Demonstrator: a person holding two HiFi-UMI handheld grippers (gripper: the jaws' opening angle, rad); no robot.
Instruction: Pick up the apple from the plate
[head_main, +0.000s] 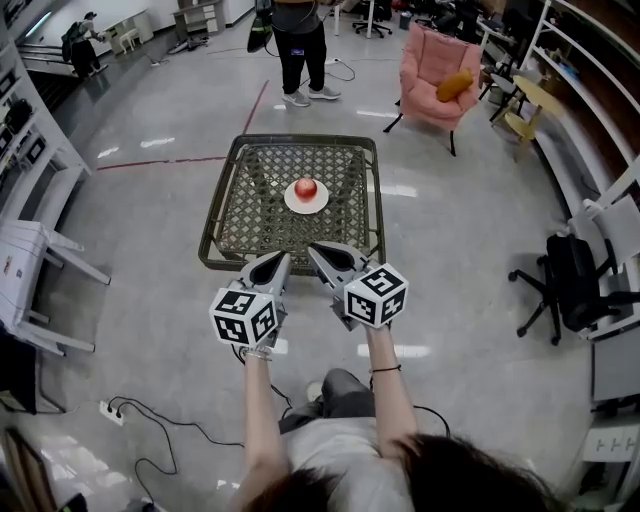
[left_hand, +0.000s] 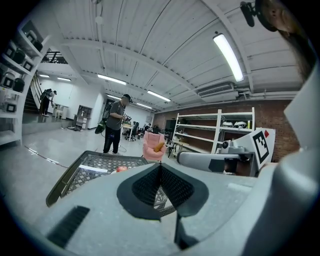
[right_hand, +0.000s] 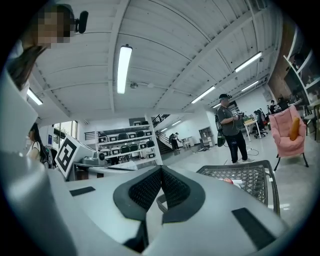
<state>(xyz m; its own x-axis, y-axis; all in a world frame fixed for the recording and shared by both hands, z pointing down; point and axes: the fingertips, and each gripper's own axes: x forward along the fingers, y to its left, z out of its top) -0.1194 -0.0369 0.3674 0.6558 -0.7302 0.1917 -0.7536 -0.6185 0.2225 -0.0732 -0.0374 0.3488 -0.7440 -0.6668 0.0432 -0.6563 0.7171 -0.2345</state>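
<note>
- The apple (head_main: 306, 188) sat on a white plate (head_main: 290, 204), roughly in the middle of a low mesh table (head_main: 240, 215).
- Nothing touched the apple; both grippers were on the near side of the table, well short of the plate.
- The left gripper (head_main: 281, 260) was clenched, with its pads pressed together and nothing between them.
- The left gripper view confirmed this: the left gripper (left_hand: 160, 167) had its jaws meeting in a single seam, and the apple (left_hand: 121, 169) showed small beyond and to the left of them on the table (left_hand: 65, 182).
- The right gripper (head_main: 318, 252) was also clenched and empty, its tip over the table's near edge.
- In the right gripper view the right gripper (right_hand: 161, 170) had its jaws closed on each other, with the apple (right_hand: 227, 180) a red speck off to the right on the table (right_hand: 252, 172).
- The two grippers were held side by side, tips angled toward each other, both pointing toward the plate.
- A person (head_main: 300, 50) stood on the floor past the far side of the table.
- A pink armchair (head_main: 438, 70) with an orange cushion (head_main: 455, 85) stood to the far right.
- A black office chair (head_main: 570, 285) stood by the right-hand shelving.
- A power strip (head_main: 112, 410) lay on the floor at the lower left.
</note>
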